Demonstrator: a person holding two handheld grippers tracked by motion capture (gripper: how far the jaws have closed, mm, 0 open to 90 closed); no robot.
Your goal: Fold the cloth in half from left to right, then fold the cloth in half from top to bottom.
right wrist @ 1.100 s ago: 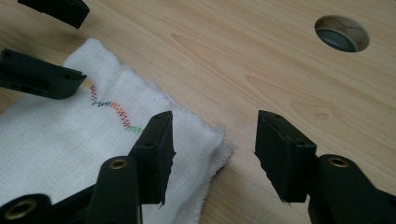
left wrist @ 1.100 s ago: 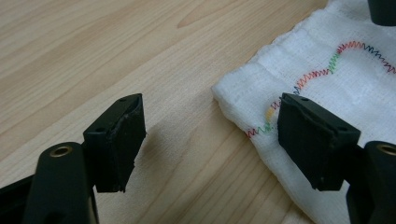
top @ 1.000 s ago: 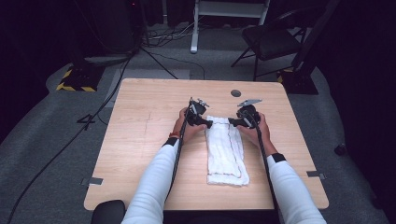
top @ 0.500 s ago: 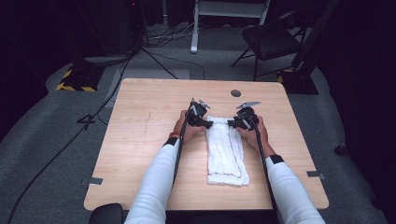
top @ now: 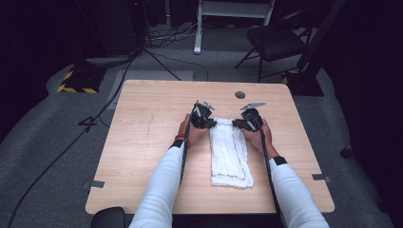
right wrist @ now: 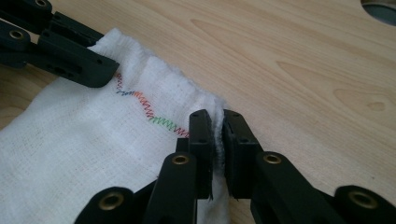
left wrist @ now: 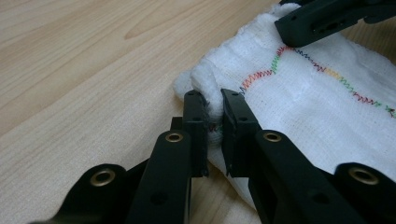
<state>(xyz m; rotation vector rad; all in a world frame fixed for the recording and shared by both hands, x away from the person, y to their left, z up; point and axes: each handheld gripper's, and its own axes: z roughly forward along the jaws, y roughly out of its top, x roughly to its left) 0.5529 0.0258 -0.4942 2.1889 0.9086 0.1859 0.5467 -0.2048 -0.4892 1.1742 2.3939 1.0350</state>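
Each claw's pads hide the pinched corner of the white cloth [top: 231, 152].

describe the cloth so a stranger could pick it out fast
On the light wooden table, between the person's two forearms, lies a long folded white cloth. Both grippers pinch its far corners. Its multicoloured zigzag stitching marks it out.

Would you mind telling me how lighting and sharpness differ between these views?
High view: table lit, surroundings nearly black, picture soft. Left gripper view: stitching on the white cloth crisp, the near jaws slightly soft. Right gripper view: even light, mild glare on the wood.
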